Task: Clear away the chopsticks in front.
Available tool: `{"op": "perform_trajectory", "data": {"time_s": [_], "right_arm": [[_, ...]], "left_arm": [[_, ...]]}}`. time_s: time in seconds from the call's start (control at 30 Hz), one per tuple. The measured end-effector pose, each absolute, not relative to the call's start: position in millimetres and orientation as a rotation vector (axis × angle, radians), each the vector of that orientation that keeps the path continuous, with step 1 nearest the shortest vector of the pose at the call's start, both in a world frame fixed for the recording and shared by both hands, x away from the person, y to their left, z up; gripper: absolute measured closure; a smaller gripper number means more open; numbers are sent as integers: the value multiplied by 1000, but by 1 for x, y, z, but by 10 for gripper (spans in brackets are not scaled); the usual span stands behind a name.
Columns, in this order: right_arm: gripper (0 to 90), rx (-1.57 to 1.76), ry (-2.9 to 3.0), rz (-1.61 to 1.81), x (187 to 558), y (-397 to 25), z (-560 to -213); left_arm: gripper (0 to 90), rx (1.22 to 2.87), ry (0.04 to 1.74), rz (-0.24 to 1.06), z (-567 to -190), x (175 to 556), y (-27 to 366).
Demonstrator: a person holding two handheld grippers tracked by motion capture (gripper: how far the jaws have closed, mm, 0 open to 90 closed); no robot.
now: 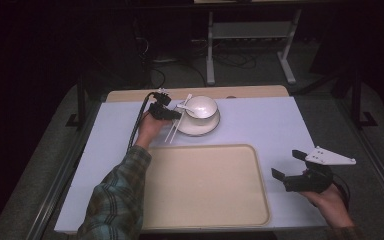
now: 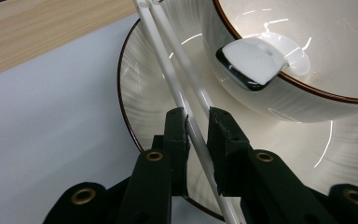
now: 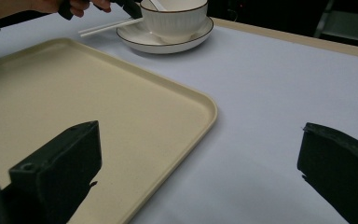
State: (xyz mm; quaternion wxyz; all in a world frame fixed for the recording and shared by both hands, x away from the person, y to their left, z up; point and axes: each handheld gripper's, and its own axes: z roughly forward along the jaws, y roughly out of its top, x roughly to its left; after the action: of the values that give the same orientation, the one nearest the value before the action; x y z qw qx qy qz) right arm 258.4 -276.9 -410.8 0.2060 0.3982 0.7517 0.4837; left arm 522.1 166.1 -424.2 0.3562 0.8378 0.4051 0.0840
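The pair of thin white chopsticks point(image 2: 186, 100) lies slanted across the left rim of the shallow white saucer with a dark brown edge point(image 2: 133, 114), their far tips running up past the bowl and their near ends sticking out over the pale blue-grey table cover point(image 1: 260, 125). The left gripper point(image 2: 197, 128) has its two black jaws closed in on them — one stick sits squeezed between the pads, the other passes just beside the right pad. On the saucer stands the ribbed white bowl with a brown rim point(image 2: 307, 56), and a white ceramic spoon point(image 2: 256, 63) rests inside it with its handle end hooked over the rim, close to the chopsticks but not touching them.

In the high view the saucer sits near the far edge of the cover, just short of the bare wooden strip point(image 1: 130, 95). Nearer the person lies the large cream rectangular plastic tray point(image 1: 205, 185), nothing on it, its raised lip well apart from the saucer. The right gripper point(image 1: 289, 166) hovers off the tray's right edge over open cover, jaws spread wide with nothing between them — in its own view the tray corner and bare cover show between the pads
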Motion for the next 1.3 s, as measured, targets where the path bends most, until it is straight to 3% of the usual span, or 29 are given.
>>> {"op": "perform_trajectory", "data": {"time_s": [0.67, 1.3], "right_arm": [[0, 1112, 2093, 1350, 258, -277, -411], [0, 1112, 2094, 1354, 259, -278, -411]], "left_arm": [[767, 2182, 1068, 245, -431, 524, 162], [842, 2154, 1134, 289, -428, 524, 162]]}}
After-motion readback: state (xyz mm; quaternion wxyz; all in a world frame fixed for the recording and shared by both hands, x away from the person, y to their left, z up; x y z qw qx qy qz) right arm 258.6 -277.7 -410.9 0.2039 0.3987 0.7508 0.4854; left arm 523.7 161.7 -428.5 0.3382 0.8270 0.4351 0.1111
